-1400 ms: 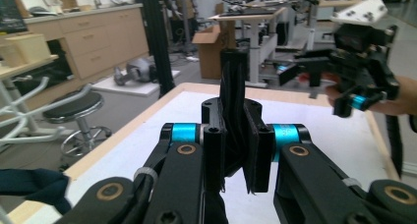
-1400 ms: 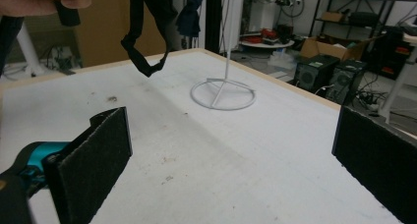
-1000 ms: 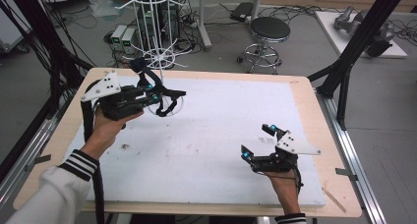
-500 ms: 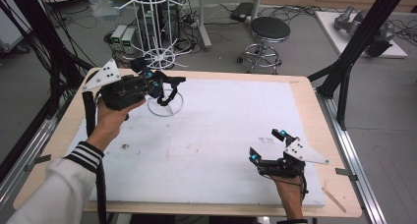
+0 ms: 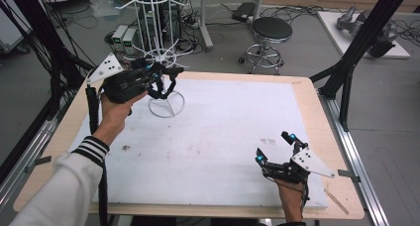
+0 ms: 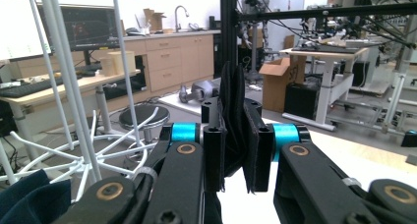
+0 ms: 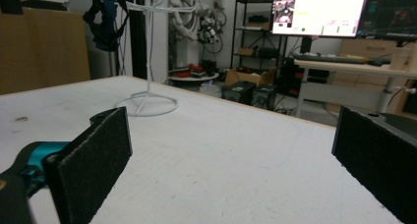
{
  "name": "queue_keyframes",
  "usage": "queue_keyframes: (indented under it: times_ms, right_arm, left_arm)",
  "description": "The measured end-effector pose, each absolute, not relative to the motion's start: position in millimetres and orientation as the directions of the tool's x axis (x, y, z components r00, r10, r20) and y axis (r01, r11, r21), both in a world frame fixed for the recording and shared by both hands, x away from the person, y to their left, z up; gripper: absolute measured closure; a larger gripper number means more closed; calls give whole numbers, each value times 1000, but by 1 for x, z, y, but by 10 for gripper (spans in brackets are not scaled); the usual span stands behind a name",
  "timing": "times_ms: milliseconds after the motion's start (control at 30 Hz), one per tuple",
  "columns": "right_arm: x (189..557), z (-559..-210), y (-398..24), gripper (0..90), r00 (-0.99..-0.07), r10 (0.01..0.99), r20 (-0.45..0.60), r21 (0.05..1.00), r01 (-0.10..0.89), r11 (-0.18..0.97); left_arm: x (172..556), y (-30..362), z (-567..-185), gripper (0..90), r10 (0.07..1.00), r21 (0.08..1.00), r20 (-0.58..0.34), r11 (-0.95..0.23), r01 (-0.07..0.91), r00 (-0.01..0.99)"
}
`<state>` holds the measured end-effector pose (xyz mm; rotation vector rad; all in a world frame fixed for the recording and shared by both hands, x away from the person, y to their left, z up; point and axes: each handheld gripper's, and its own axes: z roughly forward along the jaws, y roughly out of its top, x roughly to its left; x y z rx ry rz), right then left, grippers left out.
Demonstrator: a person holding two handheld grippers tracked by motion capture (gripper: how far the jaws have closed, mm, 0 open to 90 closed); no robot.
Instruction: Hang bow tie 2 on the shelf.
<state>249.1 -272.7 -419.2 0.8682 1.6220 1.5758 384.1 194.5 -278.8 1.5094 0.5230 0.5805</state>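
The left gripper [image 5: 166, 82] is raised above the desk's [image 5: 307, 94] far left corner, its jaws clamped together. The right gripper [image 5: 277, 147] hovers low over the desk's near right corner, jaws spread wide.

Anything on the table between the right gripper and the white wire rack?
Nothing: in the right gripper view, bare white table top runs from the open right gripper to the wire rack. The high view agrees.
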Motion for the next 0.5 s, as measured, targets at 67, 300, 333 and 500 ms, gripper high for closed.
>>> queue_keyframes:
  times_ms: [67, 300, 333, 500]
  right_arm:
    - [249, -422, -273, 7, -514, 857, -40, 999, -23, 32]
    - [251, -426, -272, 7, -495, 867, -55, 998, -41, 39]
    - [251, -427, -272, 7, -492, 869, -50, 999, -38, 36]
    - [251, -434, -275, 7, -472, 880, -43, 999, -41, 27]
  left_arm:
    - [386, 194, -280, 809, 657, 999, 31, -14, -29, 754]
    - [396, 192, -282, 809, 686, 1000, 0, 5, -4, 728]
    - [397, 192, -283, 809, 690, 1000, -1, 4, -2, 724]
    - [401, 193, -286, 809, 706, 1000, 0, -9, 10, 708]
